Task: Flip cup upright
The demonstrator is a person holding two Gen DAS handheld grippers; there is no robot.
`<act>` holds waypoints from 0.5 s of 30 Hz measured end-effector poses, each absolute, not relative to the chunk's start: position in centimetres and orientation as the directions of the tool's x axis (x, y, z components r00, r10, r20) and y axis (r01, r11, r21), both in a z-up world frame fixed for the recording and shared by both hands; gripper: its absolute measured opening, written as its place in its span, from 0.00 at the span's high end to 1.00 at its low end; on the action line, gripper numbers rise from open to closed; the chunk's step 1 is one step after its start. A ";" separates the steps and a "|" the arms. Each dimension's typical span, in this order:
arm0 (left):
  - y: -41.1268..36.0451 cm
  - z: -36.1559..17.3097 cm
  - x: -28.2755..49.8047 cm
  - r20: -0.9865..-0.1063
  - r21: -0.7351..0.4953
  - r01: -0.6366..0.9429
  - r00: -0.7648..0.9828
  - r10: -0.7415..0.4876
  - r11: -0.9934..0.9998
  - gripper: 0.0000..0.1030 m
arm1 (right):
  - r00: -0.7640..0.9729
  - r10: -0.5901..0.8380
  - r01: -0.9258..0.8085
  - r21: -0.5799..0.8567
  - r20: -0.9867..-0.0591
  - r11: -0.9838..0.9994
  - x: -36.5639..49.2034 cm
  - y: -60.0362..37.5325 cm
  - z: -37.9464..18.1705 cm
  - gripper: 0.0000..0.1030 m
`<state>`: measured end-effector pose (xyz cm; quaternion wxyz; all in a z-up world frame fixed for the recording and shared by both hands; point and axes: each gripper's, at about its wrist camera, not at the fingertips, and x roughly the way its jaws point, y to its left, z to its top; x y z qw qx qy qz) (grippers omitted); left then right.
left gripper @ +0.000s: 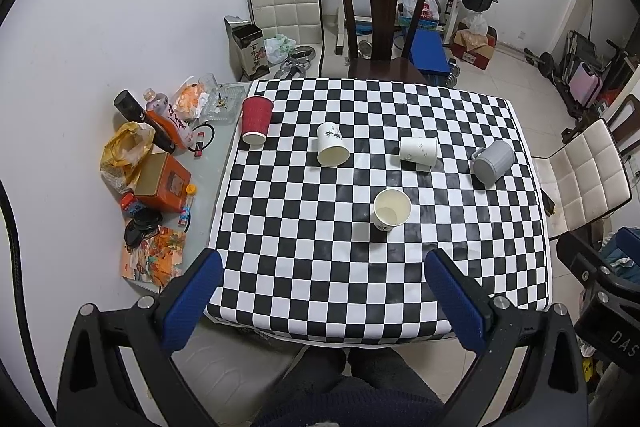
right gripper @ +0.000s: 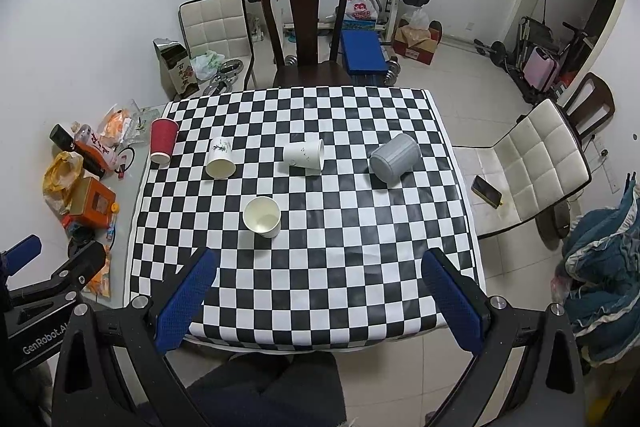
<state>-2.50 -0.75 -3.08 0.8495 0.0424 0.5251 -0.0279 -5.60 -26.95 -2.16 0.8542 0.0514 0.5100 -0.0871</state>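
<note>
Five cups are on the checkered tablecloth (left gripper: 304, 267) (right gripper: 360, 267). A white paper cup (left gripper: 392, 214) (right gripper: 262, 217) stands upright near the middle. A red ribbed cup (left gripper: 257, 120) (right gripper: 163, 140), a white cup with a leaf print (left gripper: 331, 144) (right gripper: 221, 157), a white cup (left gripper: 418, 152) (right gripper: 304, 153) and a grey mug (left gripper: 493, 162) (right gripper: 395, 157) lie on their sides in a row behind it. My left gripper (left gripper: 324, 267) and right gripper (right gripper: 318, 265) are both open and empty, held above the table's near edge.
Clutter sits on the table's left strip: an orange box (left gripper: 162, 181), a yellow bag (left gripper: 124, 147), bottles (left gripper: 168, 117). A dark wooden chair (left gripper: 380, 23) stands behind the table, a white chair (right gripper: 532, 163) with a phone (right gripper: 486, 191) at right.
</note>
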 end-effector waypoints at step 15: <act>-0.8 -2.9 -2.7 -0.894 0.041 0.087 0.449 -0.003 0.995 0.00 | 0.463 -0.098 0.203 -0.002 -0.881 0.979 -5.5 -26.9 -2.1 0.00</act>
